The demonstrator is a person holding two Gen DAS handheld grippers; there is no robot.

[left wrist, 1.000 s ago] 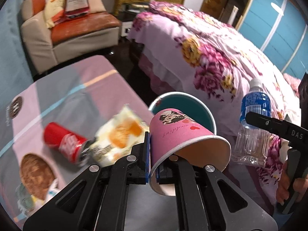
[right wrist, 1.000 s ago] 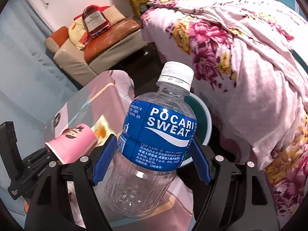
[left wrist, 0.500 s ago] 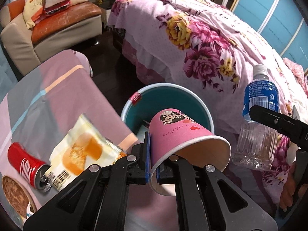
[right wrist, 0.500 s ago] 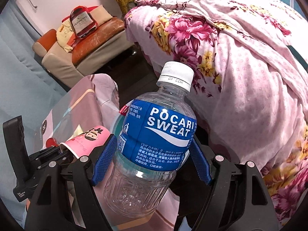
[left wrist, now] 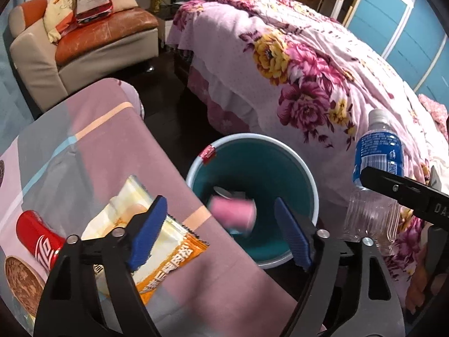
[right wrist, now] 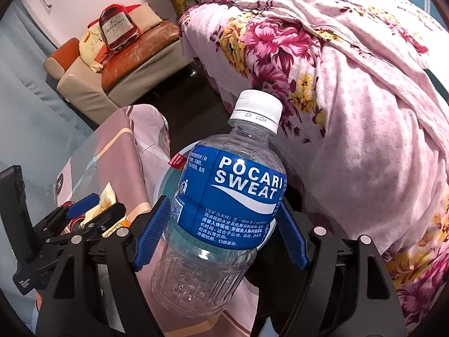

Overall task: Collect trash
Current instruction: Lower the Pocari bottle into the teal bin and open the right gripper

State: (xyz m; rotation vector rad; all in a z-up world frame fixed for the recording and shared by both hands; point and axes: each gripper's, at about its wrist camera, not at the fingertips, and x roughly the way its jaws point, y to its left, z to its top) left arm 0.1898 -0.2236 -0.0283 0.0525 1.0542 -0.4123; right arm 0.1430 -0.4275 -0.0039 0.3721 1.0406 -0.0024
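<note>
My left gripper (left wrist: 221, 233) is open and empty, just above the teal bin (left wrist: 306, 174) beside the table. The pink paper cup (left wrist: 233, 214), blurred, is falling into the bin. My right gripper (right wrist: 221, 238) is shut on an empty Pocari Sweat bottle (right wrist: 233, 193), held upright near the bin's rim (right wrist: 161, 179). In the left wrist view the bottle (left wrist: 377, 154) is to the right of the bin. A snack wrapper (left wrist: 157, 252) and a red cola can (left wrist: 39, 238) lie on the table.
The table has a pink and grey cloth (left wrist: 84, 140). A round brown item (left wrist: 19, 278) sits at its left edge. A bed with a floral cover (left wrist: 294, 70) stands behind the bin. An armchair (left wrist: 84, 36) with a Hennessy bag stands at the back left.
My left gripper has opened and let go of the pink cup, which now drops into the bin. The right gripper still holds the bottle and has come closer to the bin.
</note>
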